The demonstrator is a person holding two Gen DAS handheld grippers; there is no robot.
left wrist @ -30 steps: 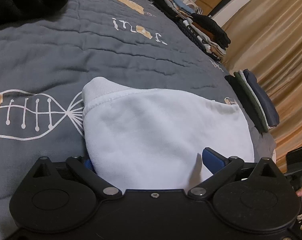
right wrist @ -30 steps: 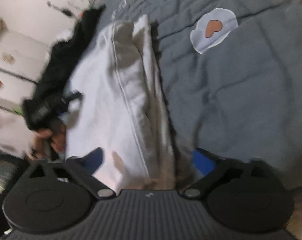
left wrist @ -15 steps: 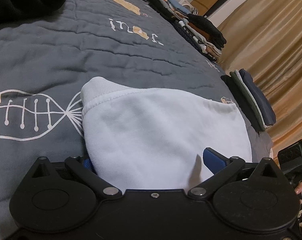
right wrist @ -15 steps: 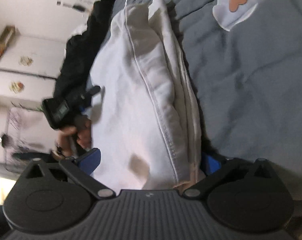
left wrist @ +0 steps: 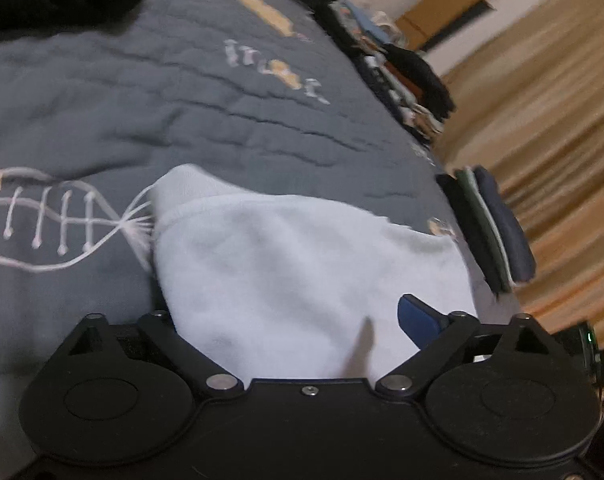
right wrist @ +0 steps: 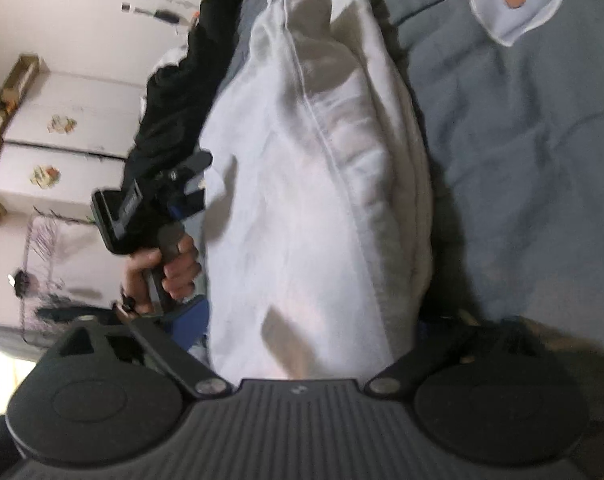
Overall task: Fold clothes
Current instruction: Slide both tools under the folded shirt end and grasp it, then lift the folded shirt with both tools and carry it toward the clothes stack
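A: What's just changed on the white garment [left wrist: 302, 272]?

B: Both claws stood wide half a second ago; now both are closing. The left claw [left wrist: 286, 320] has the garment's near edge between its jaws, which are closing from fairly wide. I can't tell whether the pads press yet. The right claw [right wrist: 309, 328] has drawn in further around the thick folded end, and it has edged further onto the garment than a second ago. Its right finger is buried under the cloth, so its grip can't be confirmed either.

A: Meaning for the fold?

B: I'd judge this is the pinch before a lift: two edges taken at once, probably to carry one half over or shift the bundle.

A: And the garment's place?

B: On the grey bedspread [left wrist: 150, 112], with the printed helix [left wrist: 62, 224] left of it and a small folded stack [left wrist: 489, 224] just right of it.

A: The room?

B: A longer row of folded clothes [left wrist: 401, 80] lies beyond the garment along the bed's far edge, tan curtains [left wrist: 549, 128] behind. From the right wrist view, the person's hand [right wrist: 170, 268] grips the other handle beside a black garment [right wrist: 178, 96].
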